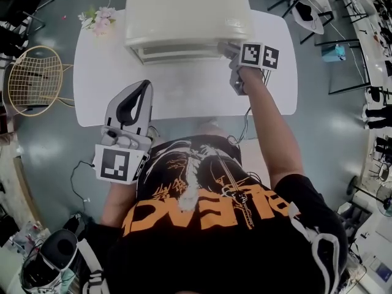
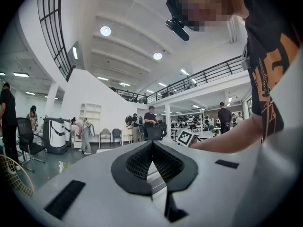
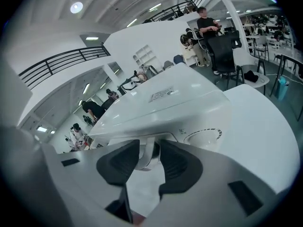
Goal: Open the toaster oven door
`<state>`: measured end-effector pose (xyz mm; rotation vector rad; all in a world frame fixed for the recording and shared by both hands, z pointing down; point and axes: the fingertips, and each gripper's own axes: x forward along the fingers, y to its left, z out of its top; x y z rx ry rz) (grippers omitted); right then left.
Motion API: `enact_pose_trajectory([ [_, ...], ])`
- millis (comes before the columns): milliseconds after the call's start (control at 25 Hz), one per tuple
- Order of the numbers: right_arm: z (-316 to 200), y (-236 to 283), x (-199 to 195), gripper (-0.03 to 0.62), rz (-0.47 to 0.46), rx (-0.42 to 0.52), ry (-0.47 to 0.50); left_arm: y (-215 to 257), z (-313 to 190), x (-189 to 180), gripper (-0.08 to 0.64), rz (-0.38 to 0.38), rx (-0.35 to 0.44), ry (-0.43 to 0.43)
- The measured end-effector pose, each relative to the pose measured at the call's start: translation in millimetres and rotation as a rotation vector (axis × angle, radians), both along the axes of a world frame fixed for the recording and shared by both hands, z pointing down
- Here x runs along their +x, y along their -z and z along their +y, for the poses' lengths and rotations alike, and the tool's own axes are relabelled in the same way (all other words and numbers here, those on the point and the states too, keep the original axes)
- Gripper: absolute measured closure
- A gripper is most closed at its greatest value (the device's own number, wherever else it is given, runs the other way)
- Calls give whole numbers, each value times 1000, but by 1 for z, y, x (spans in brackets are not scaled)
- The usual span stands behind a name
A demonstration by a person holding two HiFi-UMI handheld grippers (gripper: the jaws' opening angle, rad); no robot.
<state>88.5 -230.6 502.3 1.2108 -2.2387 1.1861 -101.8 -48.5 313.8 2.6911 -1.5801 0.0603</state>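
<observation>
A white toaster oven (image 1: 184, 17) stands at the back of the white table (image 1: 184, 97), its door (image 1: 177, 54) facing me. My right gripper (image 1: 228, 49) is at the door's right end. In the right gripper view the white door handle (image 3: 144, 155) sits between the spread jaws of the right gripper (image 3: 150, 148), with a gap beside the right pad (image 3: 177, 167); the pads do not press on it. A control dial (image 3: 203, 137) lies just right of the handle. My left gripper (image 1: 144, 86) hangs at the table's near edge, raised and pointing away from the oven; its tips (image 2: 152, 143) meet with nothing held.
Pink flowers (image 1: 98, 20) lie on the table left of the oven. A round wire chair (image 1: 33, 78) stands on the floor to the left. Black chairs (image 1: 306, 11) and a cable (image 1: 248, 121) are to the right. Other people stand far off in the hall.
</observation>
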Motion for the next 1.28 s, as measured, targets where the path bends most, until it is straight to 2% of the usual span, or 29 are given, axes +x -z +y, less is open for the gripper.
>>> enact_pose_trajectory([
  [200, 9, 1, 0, 448, 30, 19, 4, -2, -7, 10, 541, 0, -6, -28],
  [480, 52, -12, 7, 468, 45, 66, -4, -6, -14, 21, 541, 3, -8, -67],
  [720, 97, -41, 10, 479, 91, -6, 64, -6, -15, 30, 541, 1, -14, -91],
  [920, 137, -78, 15, 483, 193, -85, 158, -5, -18, 29, 541, -2, -21, -90],
  [1280, 153, -99, 19, 477, 236, -54, 136, -14, -23, 29, 541, -5, -25, -88],
])
